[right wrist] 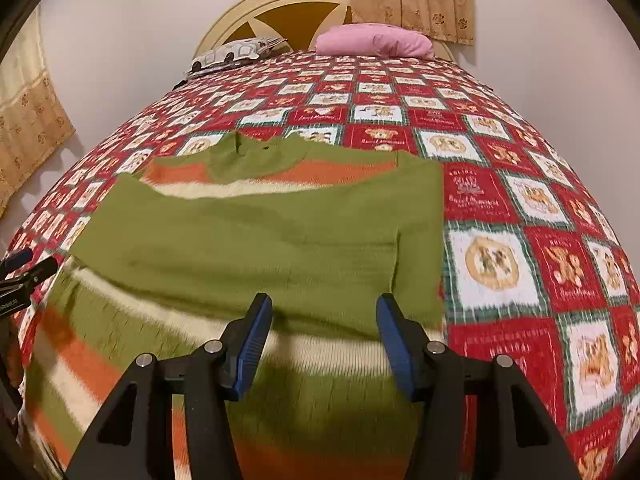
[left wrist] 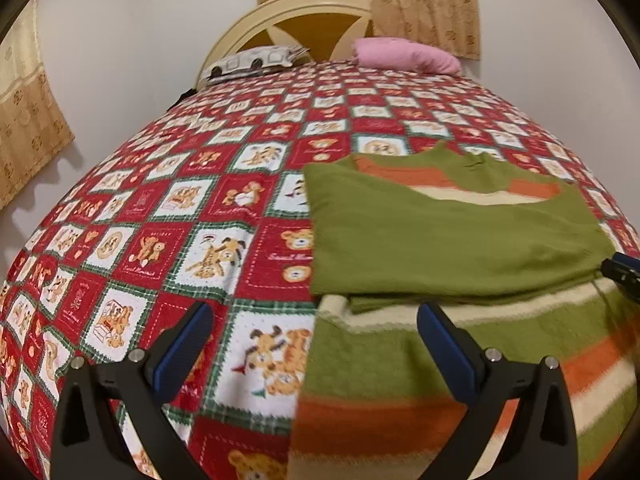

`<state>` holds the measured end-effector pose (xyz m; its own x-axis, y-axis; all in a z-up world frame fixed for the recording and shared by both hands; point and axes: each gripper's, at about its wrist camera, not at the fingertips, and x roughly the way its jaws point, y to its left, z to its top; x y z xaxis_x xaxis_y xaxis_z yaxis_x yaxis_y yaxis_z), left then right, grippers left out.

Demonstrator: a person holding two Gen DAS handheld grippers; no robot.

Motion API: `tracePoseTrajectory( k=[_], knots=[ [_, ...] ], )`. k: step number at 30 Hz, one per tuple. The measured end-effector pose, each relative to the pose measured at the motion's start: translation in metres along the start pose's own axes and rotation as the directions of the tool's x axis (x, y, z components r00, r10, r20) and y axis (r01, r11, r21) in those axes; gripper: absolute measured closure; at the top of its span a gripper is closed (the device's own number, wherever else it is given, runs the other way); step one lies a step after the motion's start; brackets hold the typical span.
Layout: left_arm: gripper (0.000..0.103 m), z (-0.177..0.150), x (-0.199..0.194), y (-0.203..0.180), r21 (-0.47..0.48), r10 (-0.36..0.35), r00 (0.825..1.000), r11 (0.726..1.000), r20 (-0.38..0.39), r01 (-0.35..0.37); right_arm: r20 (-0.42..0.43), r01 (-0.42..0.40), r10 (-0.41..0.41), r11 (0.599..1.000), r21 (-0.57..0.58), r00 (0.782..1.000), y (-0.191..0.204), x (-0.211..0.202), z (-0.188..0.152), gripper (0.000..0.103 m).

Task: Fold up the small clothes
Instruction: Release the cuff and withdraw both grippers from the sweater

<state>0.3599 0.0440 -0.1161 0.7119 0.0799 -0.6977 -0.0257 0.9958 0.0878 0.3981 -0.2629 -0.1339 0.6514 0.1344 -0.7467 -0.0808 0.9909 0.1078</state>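
The striped sweater (right wrist: 256,248) lies flat on the bed (right wrist: 520,208), its green sleeves folded across the body, neck toward the headboard (right wrist: 280,4). My right gripper (right wrist: 324,344) hangs above its lower part with the jaws about half apart and nothing between them. My left gripper (left wrist: 316,344) stands wide, empty, over the sweater's left edge. The cloth nearest me is blurred, so its hem I can't quite make out.

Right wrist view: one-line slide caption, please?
Open right gripper above a half-folded striped sweater on a teddy-bear bedspread.
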Motion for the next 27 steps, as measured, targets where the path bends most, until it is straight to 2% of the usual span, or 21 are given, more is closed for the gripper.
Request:
tracePoseTrajectory(
  k=[12,27],
  knots=[
    [0.000,-0.021,-0.031,-0.017,0.056,-0.026,0.999,0.998,0.025,0.025,-0.047,-0.070,0.069,0.998,-0.008,0.996,0.014,-0.030,-0.037,0.047],
    [0.000,-0.063,-0.061,-0.022,0.092,-0.089,0.996,0.992,-0.012,0.090,-0.094,-0.108,0.100,0.991,-0.075,0.991,0.043,-0.064,-0.085,0.046]
  ],
)
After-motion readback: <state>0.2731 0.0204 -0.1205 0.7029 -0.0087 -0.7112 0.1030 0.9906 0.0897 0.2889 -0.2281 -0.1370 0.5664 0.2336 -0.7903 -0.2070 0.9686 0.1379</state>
